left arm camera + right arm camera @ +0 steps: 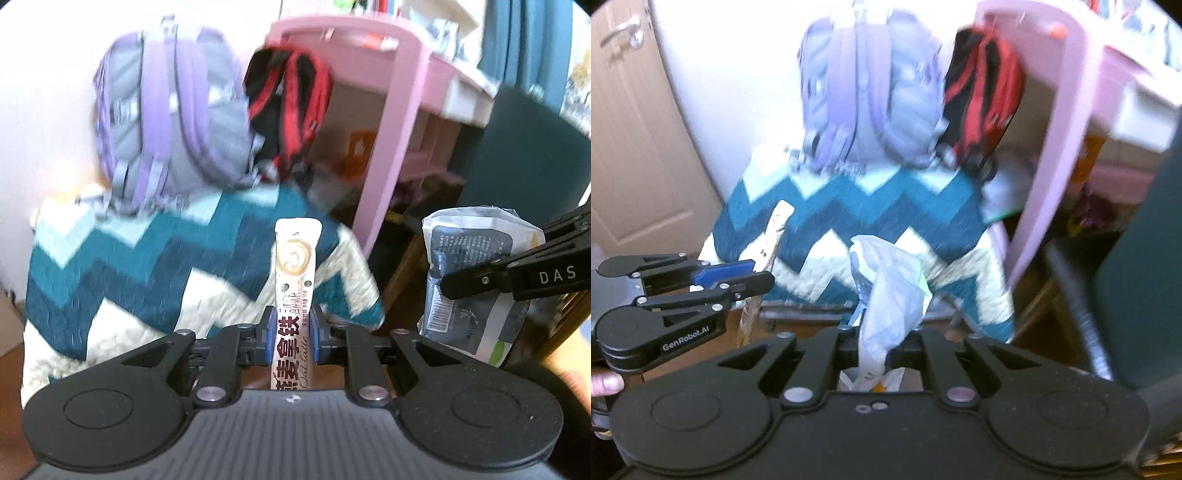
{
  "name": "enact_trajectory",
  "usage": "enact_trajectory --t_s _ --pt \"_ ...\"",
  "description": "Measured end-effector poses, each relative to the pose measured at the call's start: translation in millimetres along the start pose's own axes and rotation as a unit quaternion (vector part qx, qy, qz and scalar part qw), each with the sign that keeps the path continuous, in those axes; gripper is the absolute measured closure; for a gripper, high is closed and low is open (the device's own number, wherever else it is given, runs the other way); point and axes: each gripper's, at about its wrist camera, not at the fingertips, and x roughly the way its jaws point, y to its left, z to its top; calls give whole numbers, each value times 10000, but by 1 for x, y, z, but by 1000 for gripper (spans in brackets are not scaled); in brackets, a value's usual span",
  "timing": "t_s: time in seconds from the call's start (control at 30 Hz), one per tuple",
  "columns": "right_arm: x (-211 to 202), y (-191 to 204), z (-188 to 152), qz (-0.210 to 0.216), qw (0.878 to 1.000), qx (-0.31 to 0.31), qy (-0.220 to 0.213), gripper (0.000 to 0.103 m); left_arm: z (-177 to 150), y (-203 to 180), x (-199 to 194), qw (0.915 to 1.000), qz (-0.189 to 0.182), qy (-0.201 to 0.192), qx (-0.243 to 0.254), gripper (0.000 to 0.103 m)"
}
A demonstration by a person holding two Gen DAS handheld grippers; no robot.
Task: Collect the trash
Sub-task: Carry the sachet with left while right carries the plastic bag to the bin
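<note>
My left gripper [289, 334] is shut on a long white oat latte sachet [295, 273], which stands upright between the blue pads. It also shows in the right wrist view [759, 275], with the sachet [772, 232] sticking up from it. My right gripper [877, 341] is shut on a crumpled grey-white snack bag [886, 288]. In the left wrist view the right gripper [448, 286] comes in from the right, holding that bag [469, 266] flat-on.
A blue-and-white zigzag blanket [147, 277] covers a seat ahead, with a purple backpack [166, 122] and a red-black bag [291, 110] on it. A pink desk [399, 129] stands to the right, a dark chair [1145, 258] at far right, a door [628, 129] at left.
</note>
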Motion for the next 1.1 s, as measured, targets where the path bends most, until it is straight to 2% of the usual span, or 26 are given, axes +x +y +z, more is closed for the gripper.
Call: enact_trajectory --t_s 0.2,0.37,0.67,0.93,1.1 --pt "-69 -34 17 -243 9977 48 -634 98 44 -53 -36 9979 -114 -580 252 86" --pt "-110 -67 30 -595 9923 120 -1081 98 75 -99 -45 9939 -301 -922 525 86" --pt "-185 -135 55 -1289 9732 336 -1876 98 136 -180 -50 9835 -705 -1351 973 86" --pt "-198 -205 61 -1900 9603 746 -1904 98 185 -250 -38 9738 -982 -1506 1396 86" --pt "-192 -248 61 -2047 9568 1062 -1769 98 217 -290 -22 9715 -1208 -1490 1390 86"
